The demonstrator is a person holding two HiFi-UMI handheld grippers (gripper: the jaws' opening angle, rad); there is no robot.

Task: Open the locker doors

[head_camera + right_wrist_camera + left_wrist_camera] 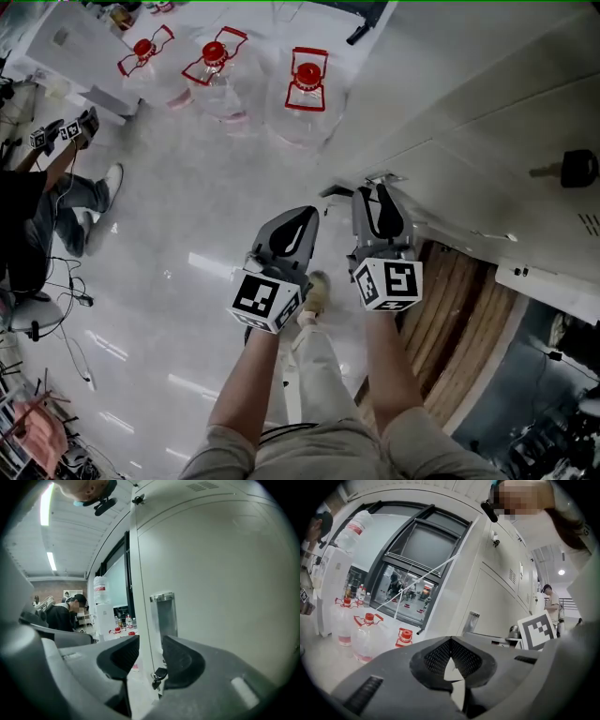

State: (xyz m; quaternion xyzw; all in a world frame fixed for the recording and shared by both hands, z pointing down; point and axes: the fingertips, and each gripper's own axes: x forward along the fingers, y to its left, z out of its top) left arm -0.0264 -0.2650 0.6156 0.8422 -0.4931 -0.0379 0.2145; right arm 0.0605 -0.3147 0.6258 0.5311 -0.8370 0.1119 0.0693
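Note:
The white lockers (487, 159) run along the right of the head view. My right gripper (375, 195) is at the edge of a locker door (211, 573). Its jaws stand open with the door's edge in the gap, and the pads do not press on it. In the right gripper view (150, 645) a metal recessed handle (164, 613) sits just beyond the jaws, and a small key (157, 679) hangs below them. My left gripper (298, 225) hangs beside it over the floor, shut and empty, and its tips meet in the left gripper view (452, 641).
Three big water bottles with red caps (305, 89) stand on the floor ahead. A person (37, 206) sits at the left with another gripper. A key (572, 169) sticks in a farther locker. A brown, ribbed locker inside (469, 319) shows below my right arm.

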